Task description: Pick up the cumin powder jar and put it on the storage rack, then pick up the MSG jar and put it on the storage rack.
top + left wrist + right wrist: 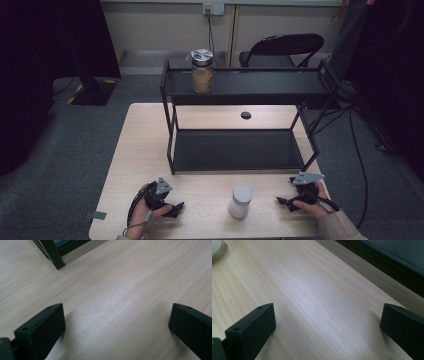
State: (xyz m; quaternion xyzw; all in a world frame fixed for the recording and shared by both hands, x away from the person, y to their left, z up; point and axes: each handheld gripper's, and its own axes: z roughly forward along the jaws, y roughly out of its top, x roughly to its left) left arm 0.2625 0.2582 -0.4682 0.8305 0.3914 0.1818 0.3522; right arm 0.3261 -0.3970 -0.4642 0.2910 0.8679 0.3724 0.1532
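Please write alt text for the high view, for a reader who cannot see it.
A person's hands rest a left claw and a right claw, both open, on a light wooden table, either side of a white cylindrical container. Behind stands a black two-tier metal shelf; a glass jar with a metal lid sits on its top tier.

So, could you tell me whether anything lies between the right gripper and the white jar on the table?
Nothing visible does: bare table lies between the right gripper and the white jar.
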